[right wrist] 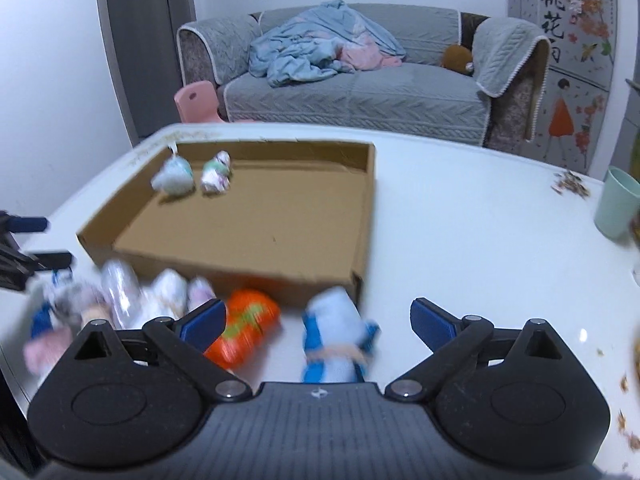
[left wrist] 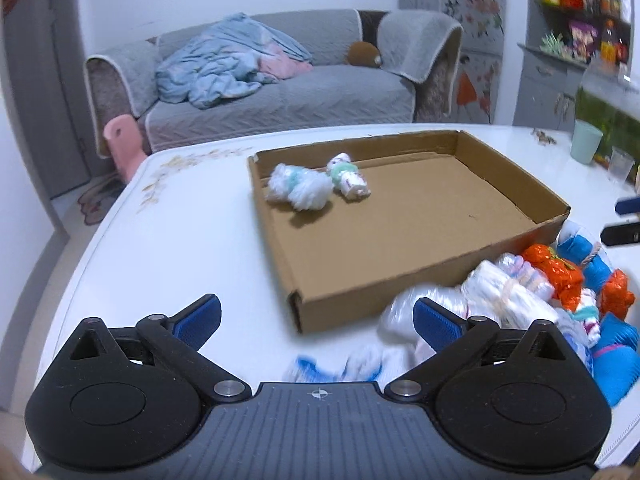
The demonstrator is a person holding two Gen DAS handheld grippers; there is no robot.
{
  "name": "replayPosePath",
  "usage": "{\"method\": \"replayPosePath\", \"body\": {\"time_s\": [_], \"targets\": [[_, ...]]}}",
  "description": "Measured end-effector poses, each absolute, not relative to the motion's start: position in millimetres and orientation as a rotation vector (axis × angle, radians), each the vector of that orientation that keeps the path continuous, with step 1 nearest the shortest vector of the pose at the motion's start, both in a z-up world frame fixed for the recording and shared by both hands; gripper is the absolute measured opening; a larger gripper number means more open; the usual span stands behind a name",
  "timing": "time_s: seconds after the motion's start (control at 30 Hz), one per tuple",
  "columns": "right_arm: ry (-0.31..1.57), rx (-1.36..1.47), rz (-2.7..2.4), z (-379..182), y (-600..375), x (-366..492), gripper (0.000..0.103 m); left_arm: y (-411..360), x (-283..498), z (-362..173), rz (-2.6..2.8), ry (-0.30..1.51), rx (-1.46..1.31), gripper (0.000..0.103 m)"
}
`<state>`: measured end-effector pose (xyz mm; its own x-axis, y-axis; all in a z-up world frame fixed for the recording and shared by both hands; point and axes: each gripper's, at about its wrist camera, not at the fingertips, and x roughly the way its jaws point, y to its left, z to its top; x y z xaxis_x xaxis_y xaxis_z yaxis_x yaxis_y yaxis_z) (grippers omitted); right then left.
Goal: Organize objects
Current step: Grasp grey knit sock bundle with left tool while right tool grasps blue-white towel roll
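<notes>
Two matching black grippers: left gripper [left wrist: 316,318], right gripper [right wrist: 318,320]. Blue ribbed pads [left wrist: 200,316] on angled black fingers, silver pivot screws at lower centre of each frame, round black hubs at both lower corners, ribbed dark grey body bearing a small white crosshair mark.

My left claw [left wrist: 316,322] gapes wide, nothing between its blue pads, angled downward. My right claw [right wrist: 318,322] likewise stands spread and empty-handed.
</notes>
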<state>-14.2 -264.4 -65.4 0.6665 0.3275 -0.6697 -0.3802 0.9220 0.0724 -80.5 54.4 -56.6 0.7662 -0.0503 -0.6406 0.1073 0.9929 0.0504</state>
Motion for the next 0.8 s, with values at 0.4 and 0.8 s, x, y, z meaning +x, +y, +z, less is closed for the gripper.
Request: {"method": "replayPosePath", "body": {"time_s": [0.4,0.8], "targets": [[0.820,-0.036,0.368,-93,-275,4,0.098,61,-91,-89,-0.121,0.774,-0.057,0.103],[0.885,-0.037,0.367,-109,-271,6,0.071,58,-82,-105,-0.137,0.840,-0.088,0.100]]}}
